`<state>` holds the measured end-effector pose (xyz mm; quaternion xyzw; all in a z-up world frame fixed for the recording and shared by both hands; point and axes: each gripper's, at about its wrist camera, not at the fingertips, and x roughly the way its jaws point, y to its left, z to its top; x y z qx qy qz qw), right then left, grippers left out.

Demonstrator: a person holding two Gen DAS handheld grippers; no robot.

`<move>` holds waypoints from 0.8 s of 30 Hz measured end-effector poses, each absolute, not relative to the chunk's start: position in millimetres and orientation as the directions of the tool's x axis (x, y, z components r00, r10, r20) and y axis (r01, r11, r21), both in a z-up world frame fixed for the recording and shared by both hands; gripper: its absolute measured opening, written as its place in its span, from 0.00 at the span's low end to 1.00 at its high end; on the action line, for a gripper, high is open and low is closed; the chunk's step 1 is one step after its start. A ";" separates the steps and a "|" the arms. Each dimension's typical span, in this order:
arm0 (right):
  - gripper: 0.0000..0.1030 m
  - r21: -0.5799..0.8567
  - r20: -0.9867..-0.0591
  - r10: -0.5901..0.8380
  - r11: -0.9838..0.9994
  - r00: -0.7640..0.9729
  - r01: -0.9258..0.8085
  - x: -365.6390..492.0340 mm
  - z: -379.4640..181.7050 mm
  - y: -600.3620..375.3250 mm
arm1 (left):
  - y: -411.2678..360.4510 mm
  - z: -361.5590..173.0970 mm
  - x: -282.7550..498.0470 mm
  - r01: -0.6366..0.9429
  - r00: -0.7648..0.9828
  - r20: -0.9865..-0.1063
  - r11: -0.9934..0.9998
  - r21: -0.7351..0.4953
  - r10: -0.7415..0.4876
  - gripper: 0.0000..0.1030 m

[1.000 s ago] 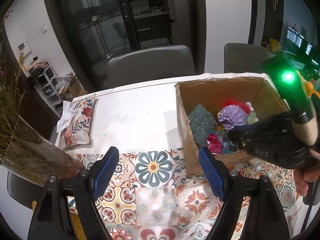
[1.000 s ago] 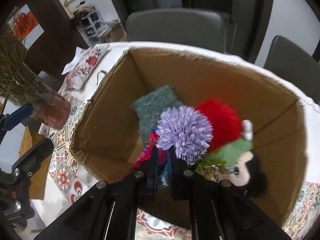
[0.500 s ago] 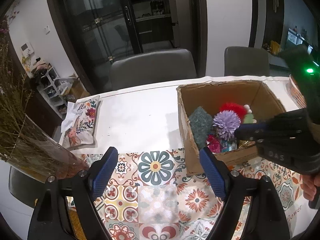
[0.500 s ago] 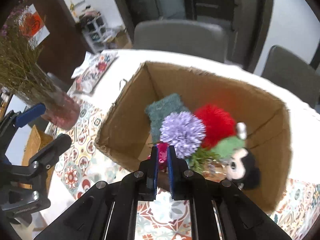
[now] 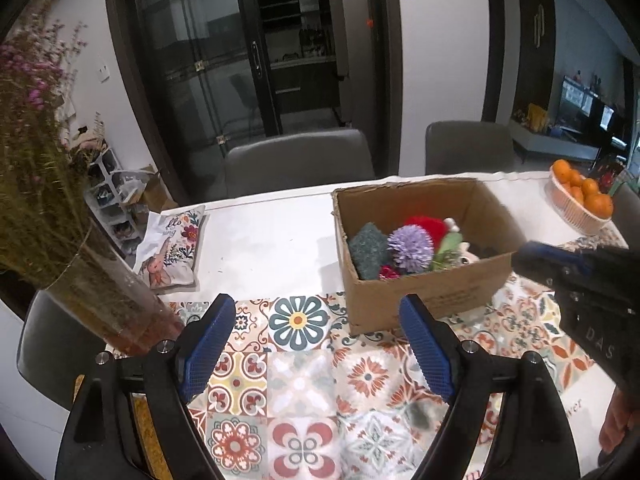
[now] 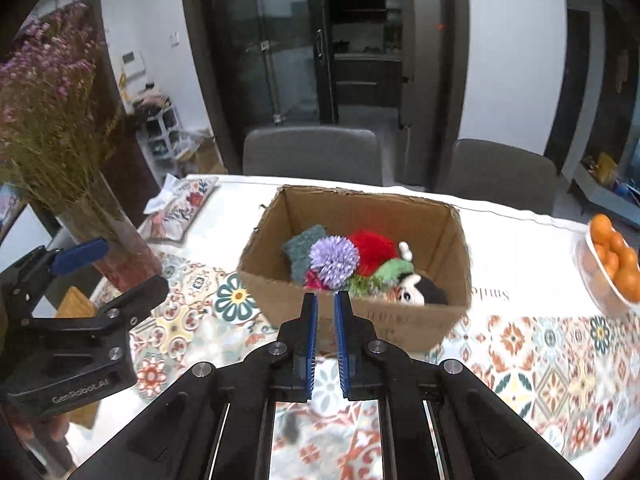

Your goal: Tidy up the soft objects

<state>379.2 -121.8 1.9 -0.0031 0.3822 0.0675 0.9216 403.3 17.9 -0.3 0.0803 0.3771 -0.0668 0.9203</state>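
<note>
Soft toys [image 6: 352, 264] fill box [image 6: 360, 316] — claws empty.

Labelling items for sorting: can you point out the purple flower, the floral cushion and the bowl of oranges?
purple flower [image 6: 334, 259]: right wrist view, centre of its bloom.
floral cushion [image 5: 173, 249]: left wrist view, middle of its printed face.
bowl of oranges [image 5: 573, 211]: left wrist view, its woven side wall.

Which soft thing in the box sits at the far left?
The teal knitted piece, tucked against the cardboard box's left wall; the purple pompom flower and red pompom lie further right.
</note>
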 end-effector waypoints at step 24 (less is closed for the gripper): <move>0.38 0.049 -0.573 0.049 0.998 0.818 -0.025 184.0 31.2 -130.8 | 16.6 41.4 229.0 0.152 0.817 -0.574 0.982 0.111 -0.061 0.95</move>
